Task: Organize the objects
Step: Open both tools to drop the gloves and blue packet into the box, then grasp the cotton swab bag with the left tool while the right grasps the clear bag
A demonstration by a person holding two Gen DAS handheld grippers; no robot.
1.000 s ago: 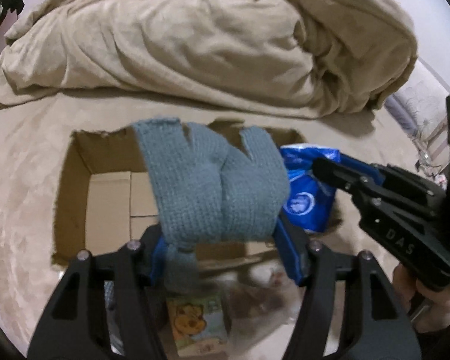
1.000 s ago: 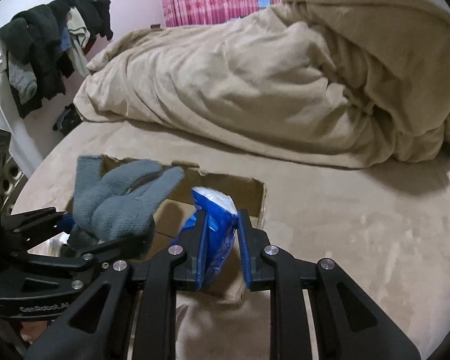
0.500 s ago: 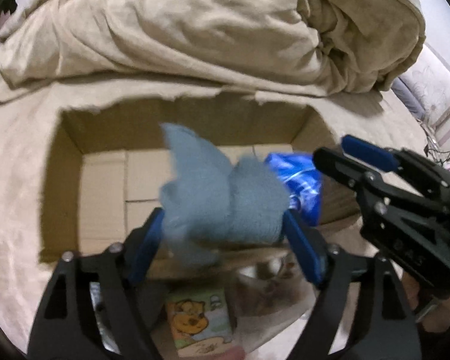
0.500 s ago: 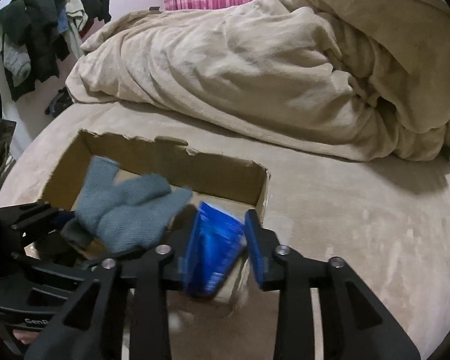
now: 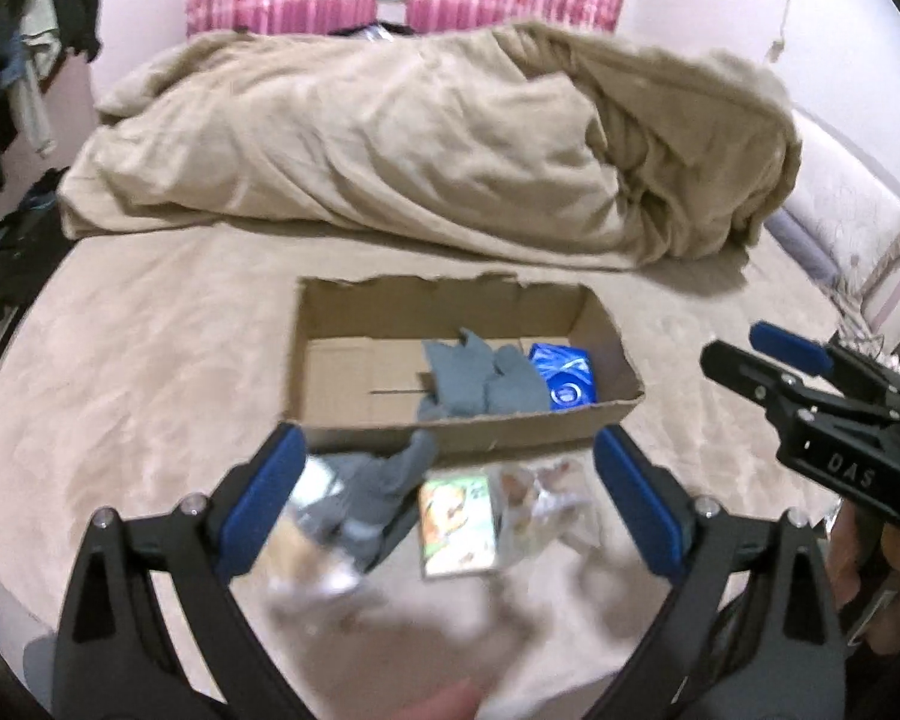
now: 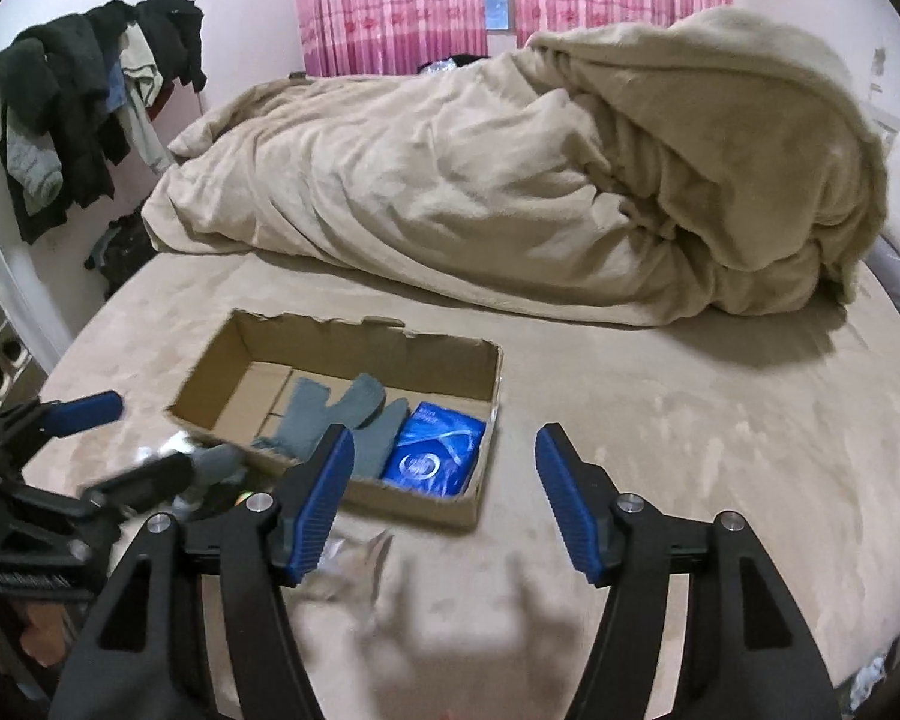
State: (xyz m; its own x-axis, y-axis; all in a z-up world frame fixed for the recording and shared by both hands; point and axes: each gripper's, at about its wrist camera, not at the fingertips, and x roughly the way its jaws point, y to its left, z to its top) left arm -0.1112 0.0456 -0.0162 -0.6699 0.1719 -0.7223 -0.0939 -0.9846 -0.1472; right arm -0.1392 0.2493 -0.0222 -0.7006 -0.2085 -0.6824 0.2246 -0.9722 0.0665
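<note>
Glove (image 5: 480,381) and blue packet (image 5: 564,375) are both down in the cardboard box (image 5: 354,324) now, lying side by side toward its right end on the beige bed (image 5: 150,360) — a second ago each was pinched in a gripper above that box, so that's two items filed at once!

Over on the left, the left gripper (image 5: 444,501) has let go and pulled back: its jaws are opening wide, blue pads (image 5: 261,495) spread, with nothing pressed between them. Just beneath it, outside the box's near wall, a second grey glove (image 5: 384,498) waits, draped against the cardboard, with a yellow-green cartoon carton (image 5: 456,525) and a clear crinkly bag (image 5: 540,504) beside it, all rather blurred.

Moving right, the right gripper (image 6: 444,498) is empty too, its jaws opening as it backs away from the box; the packet sits clear of its pads, touching the glove in the right wrist view.

Beyond, the heaped blanket (image 6: 510,180) fills the far side of the bed.

So the drop looks done, and by my read the loose pile in front of the box is next.
</note>
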